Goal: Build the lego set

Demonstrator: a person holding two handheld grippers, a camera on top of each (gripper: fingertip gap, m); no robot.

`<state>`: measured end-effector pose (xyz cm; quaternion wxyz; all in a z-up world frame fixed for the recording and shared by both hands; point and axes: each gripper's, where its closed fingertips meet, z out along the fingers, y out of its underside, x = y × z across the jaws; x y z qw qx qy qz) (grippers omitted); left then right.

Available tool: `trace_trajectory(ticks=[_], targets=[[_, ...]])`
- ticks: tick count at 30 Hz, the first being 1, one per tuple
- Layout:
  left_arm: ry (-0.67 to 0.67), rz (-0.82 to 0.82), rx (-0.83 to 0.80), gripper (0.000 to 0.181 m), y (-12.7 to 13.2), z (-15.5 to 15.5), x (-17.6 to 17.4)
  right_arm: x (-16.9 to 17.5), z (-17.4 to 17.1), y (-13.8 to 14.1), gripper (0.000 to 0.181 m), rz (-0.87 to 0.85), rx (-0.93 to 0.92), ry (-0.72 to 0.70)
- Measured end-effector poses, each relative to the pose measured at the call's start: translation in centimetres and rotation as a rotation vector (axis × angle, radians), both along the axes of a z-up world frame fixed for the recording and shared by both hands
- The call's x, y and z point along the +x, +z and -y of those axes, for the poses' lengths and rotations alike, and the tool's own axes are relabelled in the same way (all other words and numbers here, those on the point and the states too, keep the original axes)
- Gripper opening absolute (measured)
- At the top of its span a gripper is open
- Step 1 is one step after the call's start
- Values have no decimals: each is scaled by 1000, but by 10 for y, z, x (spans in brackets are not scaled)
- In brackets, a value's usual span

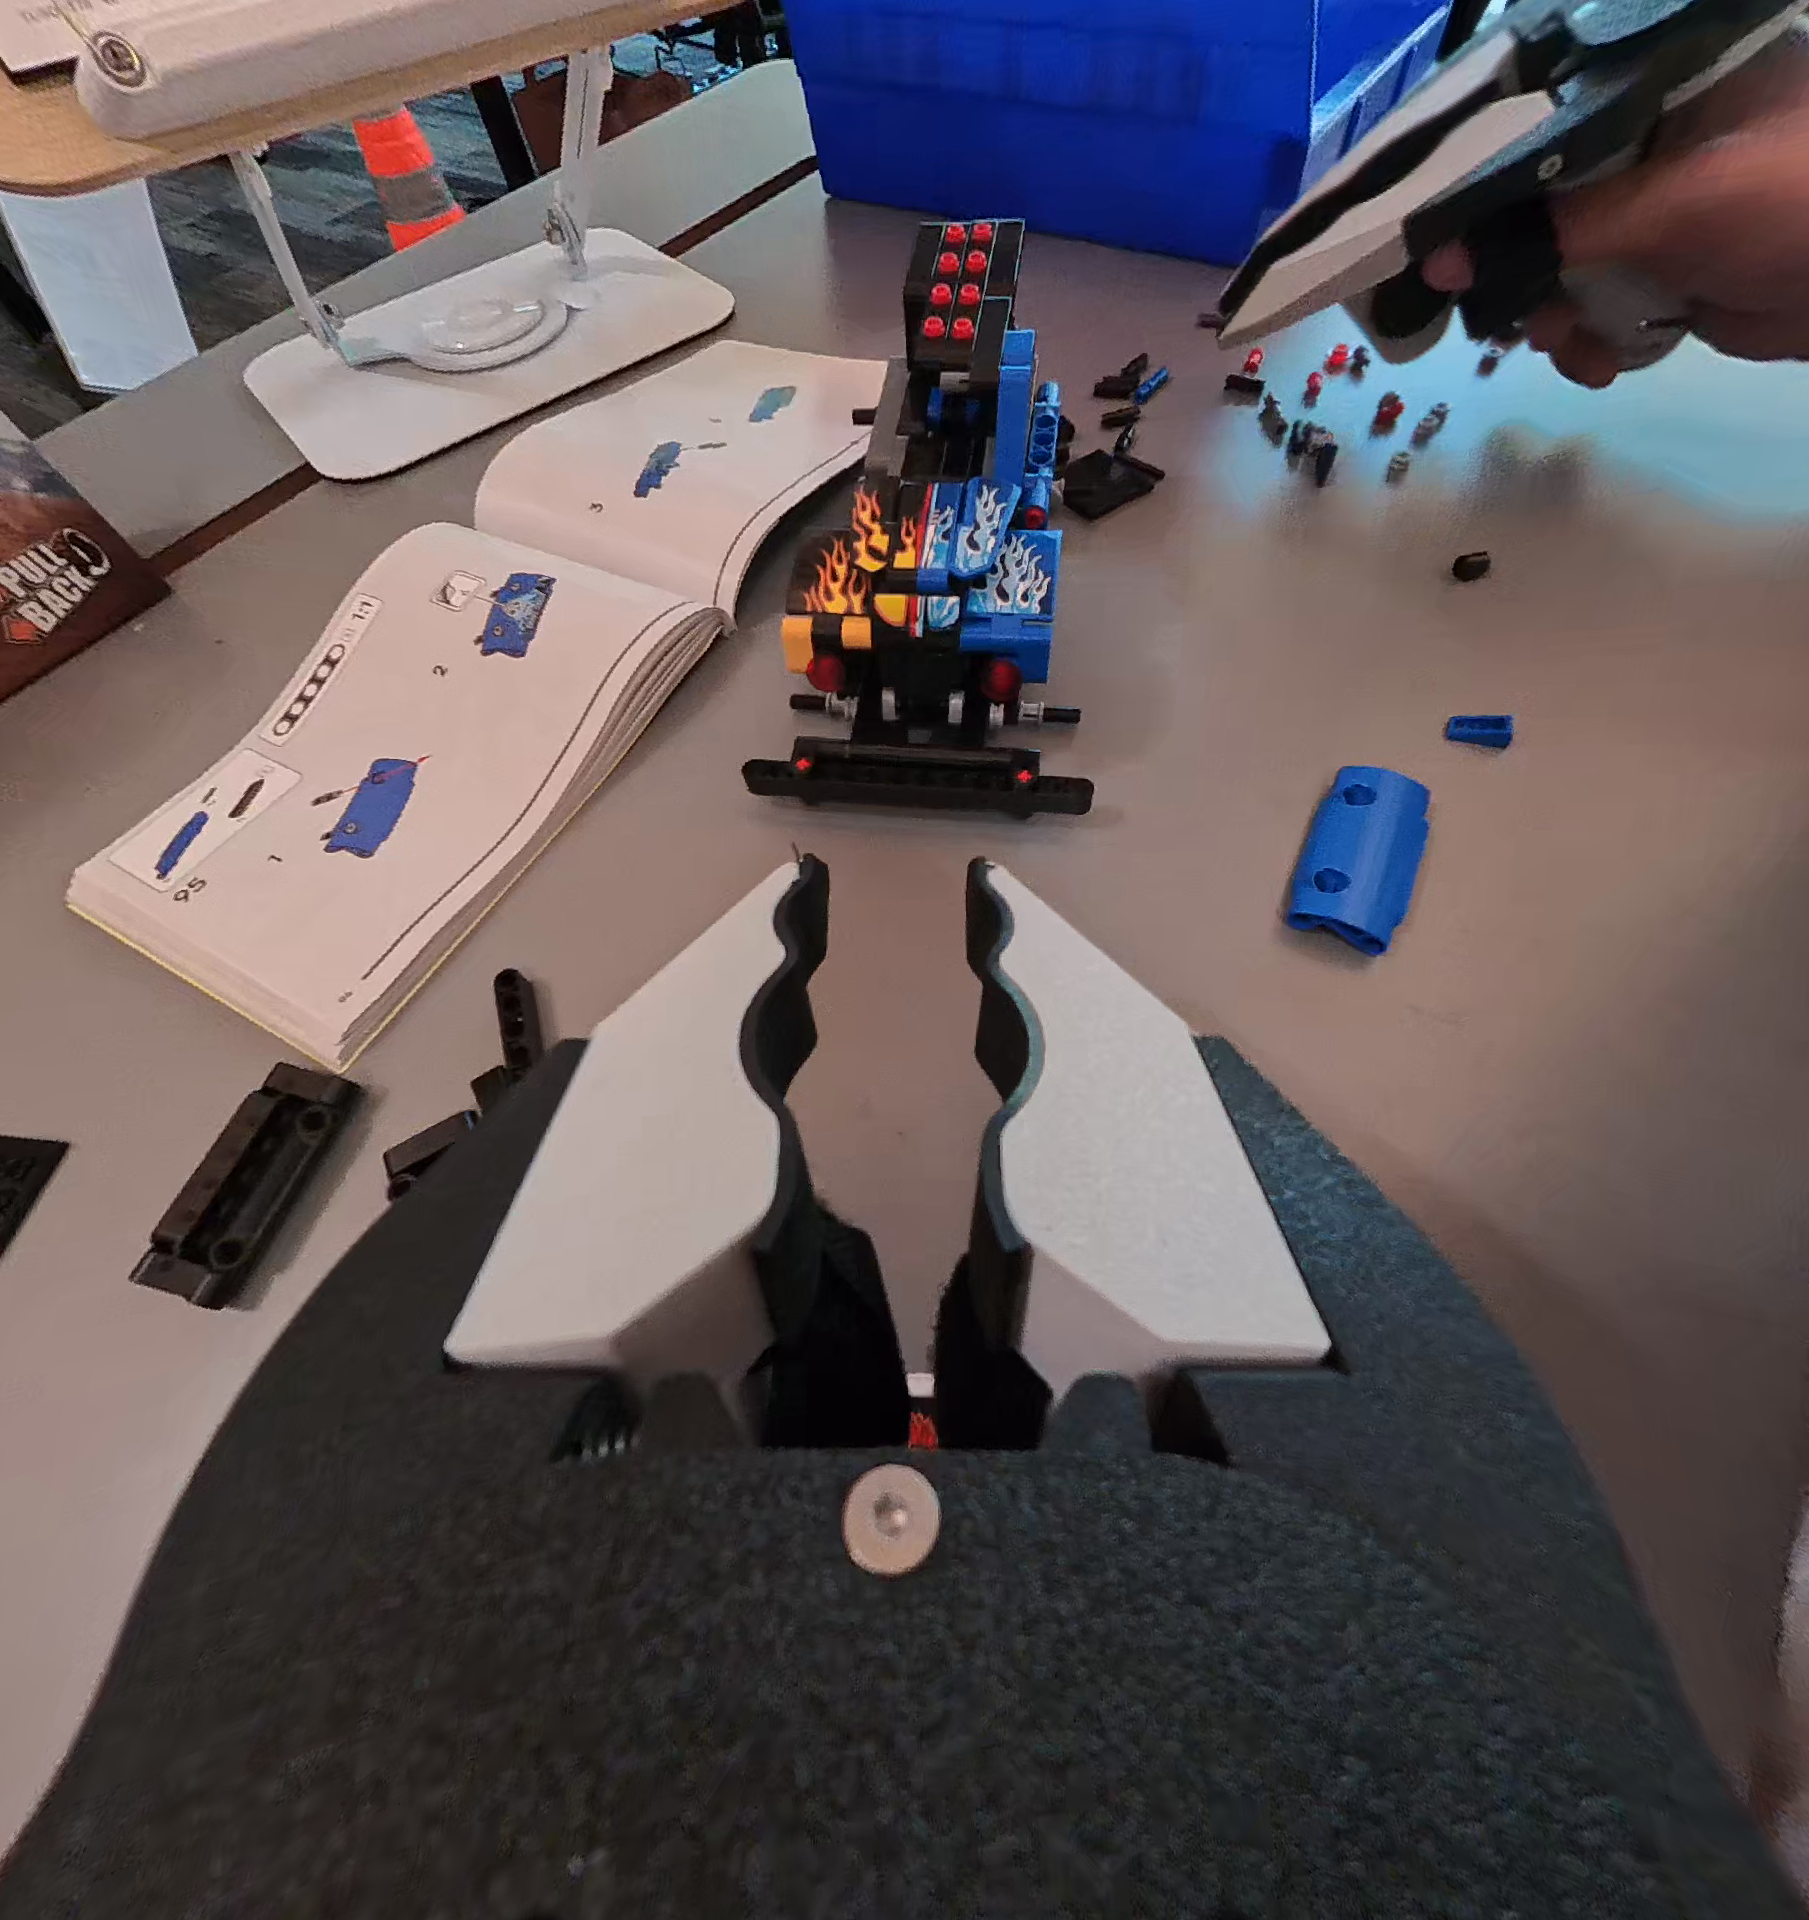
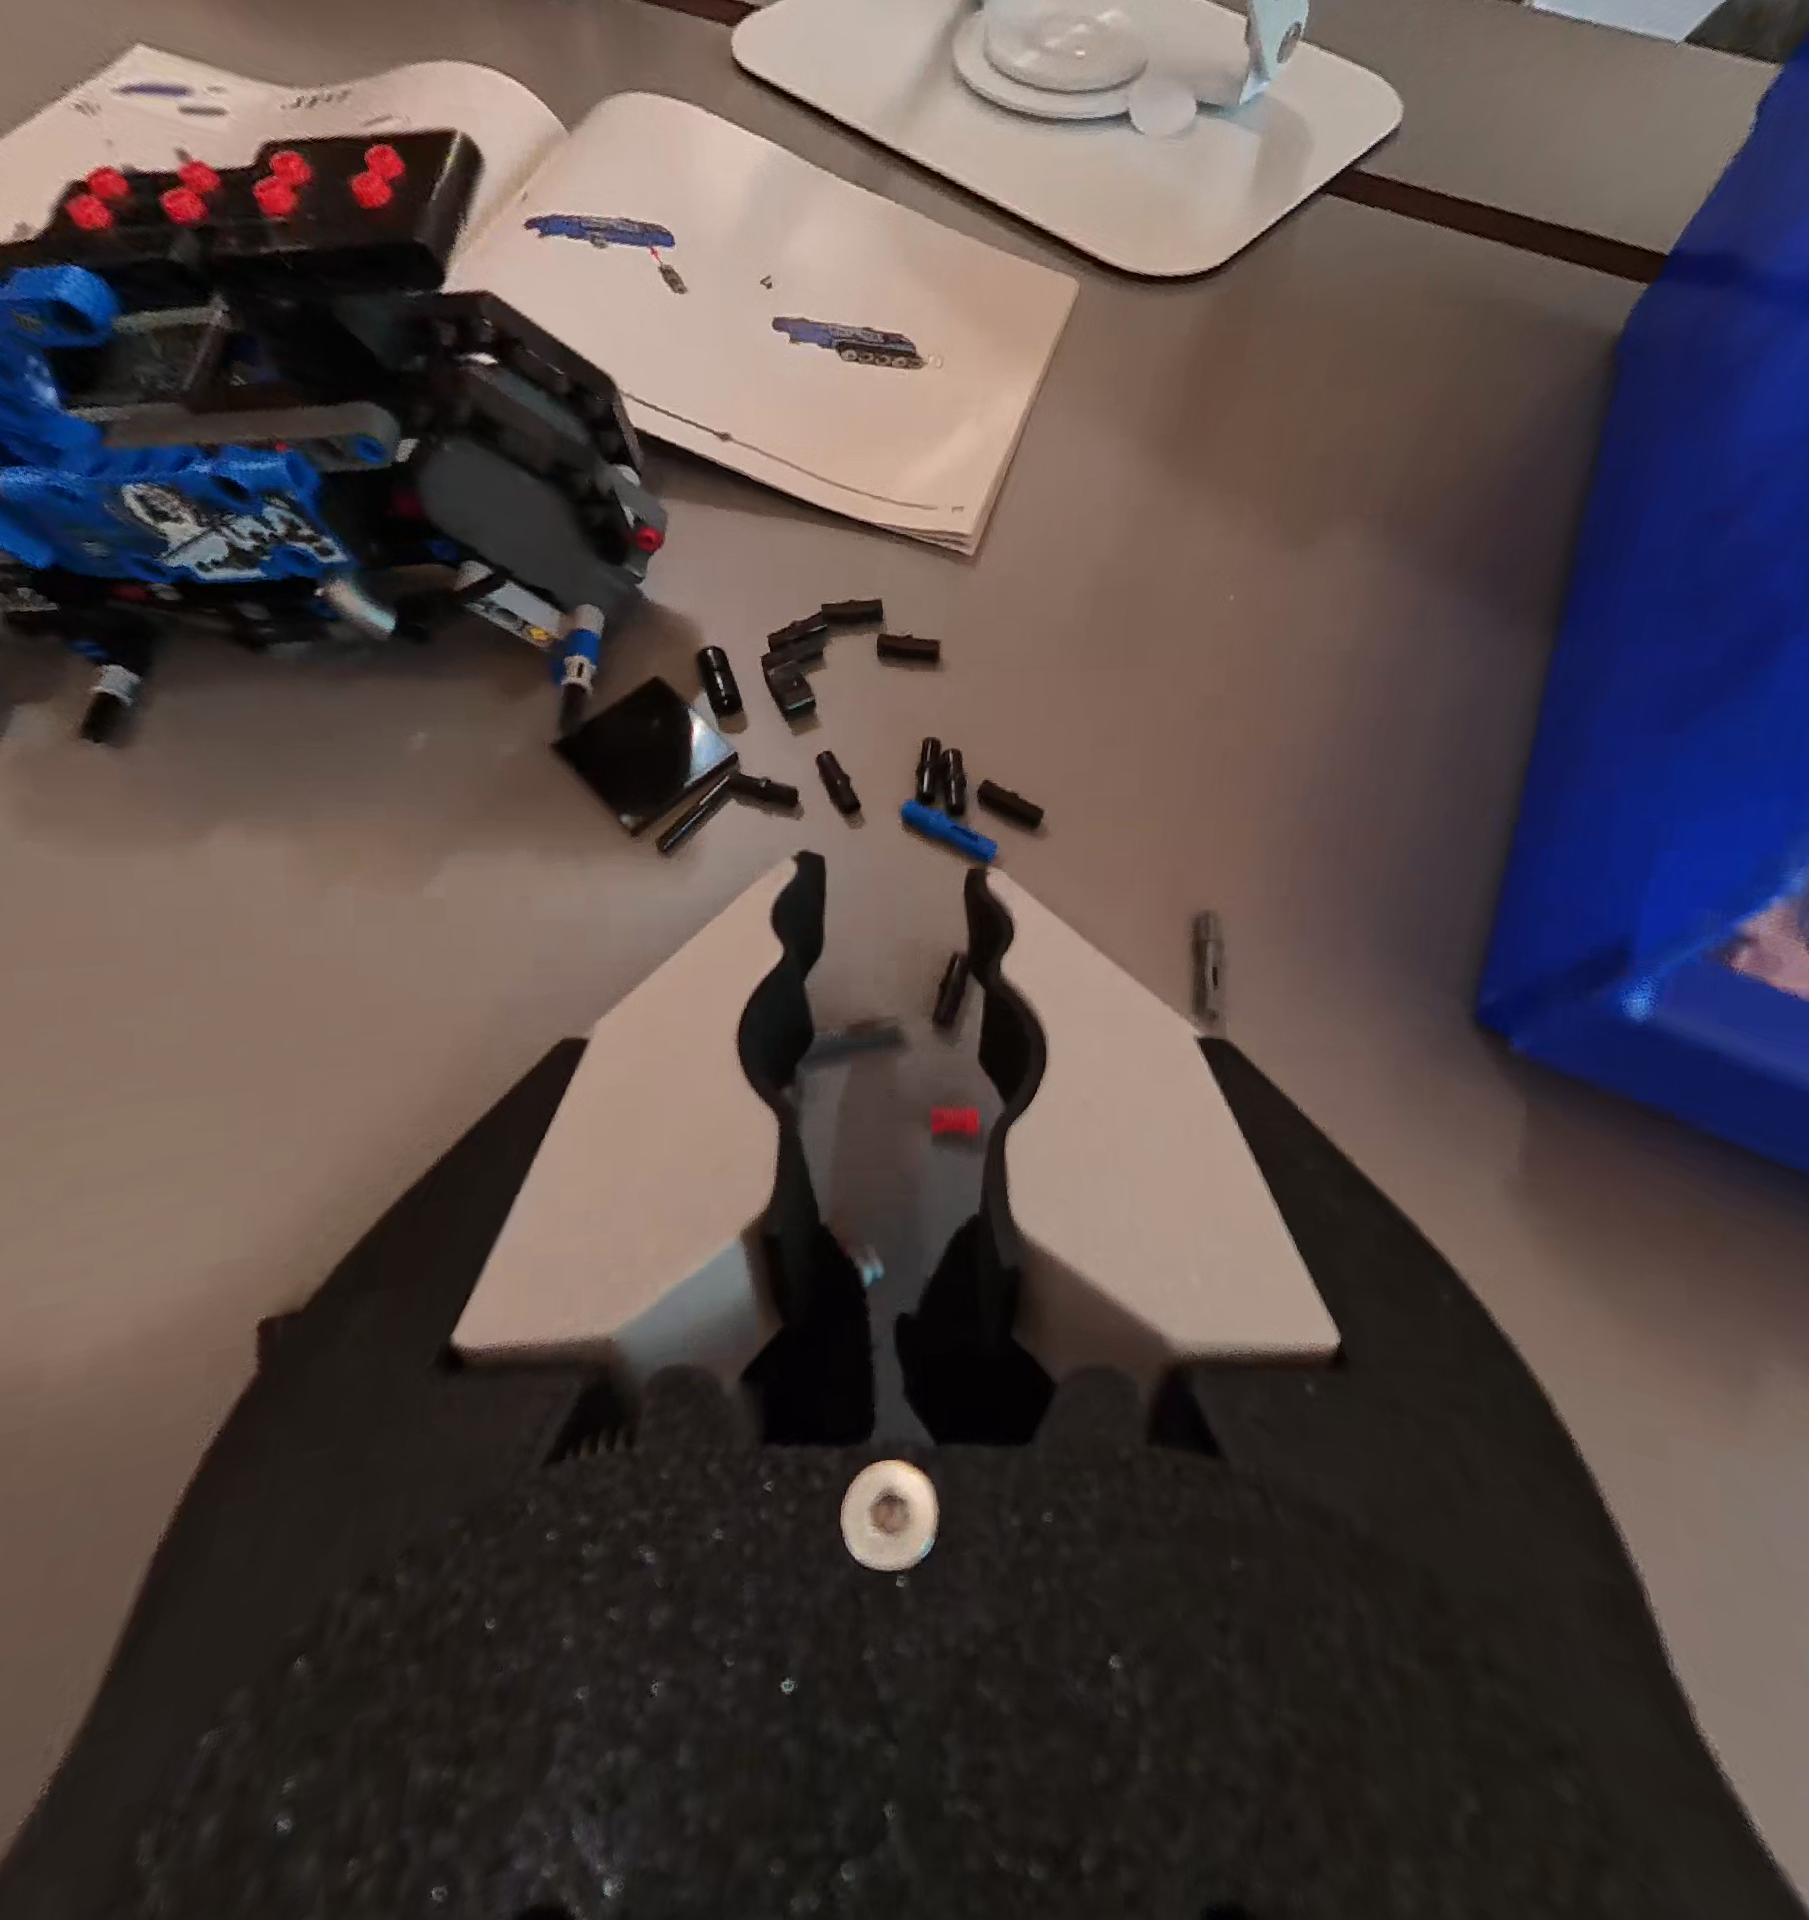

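The part-built blue and black truck with flame panels stands mid-table; it shows at the left in the right wrist view. My left gripper is open and empty, just short of the truck's black bumper. My right gripper is open and empty, hovering over scattered black pins and a blue pin; a small red piece lies on the table between its fingers. It also shows at the upper right of the left wrist view, held by a hand.
An open instruction booklet lies left of the truck. A curved blue panel and a small blue piece lie to the right. Black parts lie at the near left. A blue bin stands at the right, a white stand base behind. The blue pin is about 4 cm from my right fingertips. Seen from the left wrist view as well.
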<state>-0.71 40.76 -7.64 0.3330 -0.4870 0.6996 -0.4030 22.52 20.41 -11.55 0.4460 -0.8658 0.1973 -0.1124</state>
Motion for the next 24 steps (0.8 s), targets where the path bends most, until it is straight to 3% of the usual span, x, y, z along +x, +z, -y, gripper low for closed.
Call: trace_trajectory(ticks=[6,12,17,19,21,22,24], targets=[[-11,-13,24,24,-7,1,2,1,-36,-14,14,-67,-73,169],[-1,-18,1,23,-11,-2,1,6,-41,-29,9,-46,-173,222],[5,-10,-13,22,-8,-6,2,1,-39,-23,4,-54,-173,233],[5,-9,-12,22,-6,-7,2,-28,-43,-5,4,-95,-110,330],[3,-8,-8,22,-6,-7,1,-87,-43,6,4,-146,-84,557],[0,-9,-8,22,-6,-7,1,-115,-41,7,4,-158,-87,648],[-5,-10,-5,22,-6,-5,1,-139,-38,-8,4,-124,-161,684]])
